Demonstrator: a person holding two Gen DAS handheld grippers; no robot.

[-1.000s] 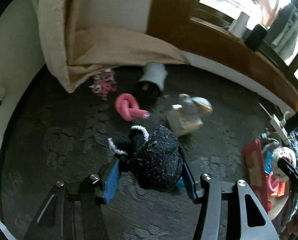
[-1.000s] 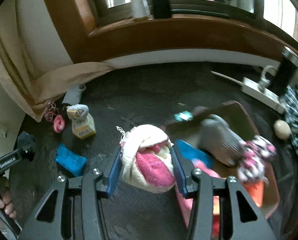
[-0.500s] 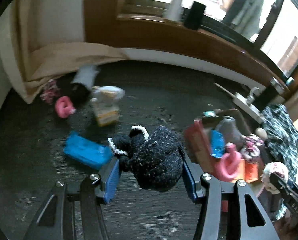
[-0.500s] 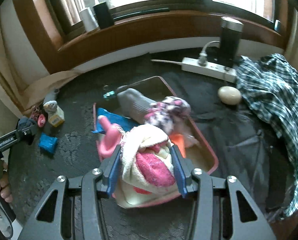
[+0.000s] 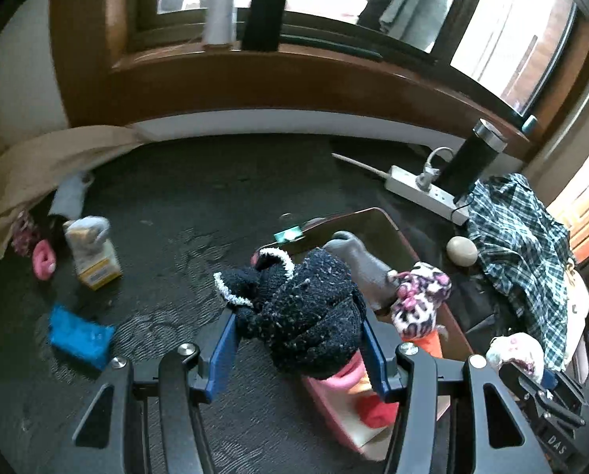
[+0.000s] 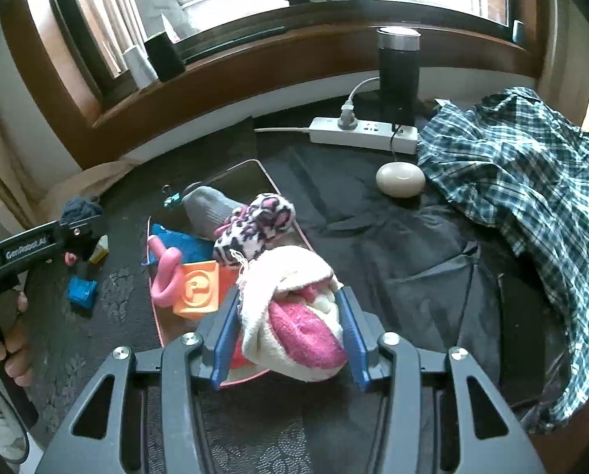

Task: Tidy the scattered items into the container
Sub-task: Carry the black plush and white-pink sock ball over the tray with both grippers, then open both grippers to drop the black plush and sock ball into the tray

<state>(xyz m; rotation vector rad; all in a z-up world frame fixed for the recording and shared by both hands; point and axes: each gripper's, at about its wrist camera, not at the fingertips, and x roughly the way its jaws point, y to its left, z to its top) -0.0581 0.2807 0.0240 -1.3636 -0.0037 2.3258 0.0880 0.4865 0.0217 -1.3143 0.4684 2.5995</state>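
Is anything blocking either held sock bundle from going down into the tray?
Nothing visible bars either. The left gripper holds the black sock at the tray edge; the right gripper holds the white-pink sock over its near end. The leopard sock and orange block crowd the tray.

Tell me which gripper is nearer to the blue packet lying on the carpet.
Left. The left gripper, shut on a black sock, hangs just right of the blue packet. The right gripper, holding a cream and pink sock, is beyond the tray.
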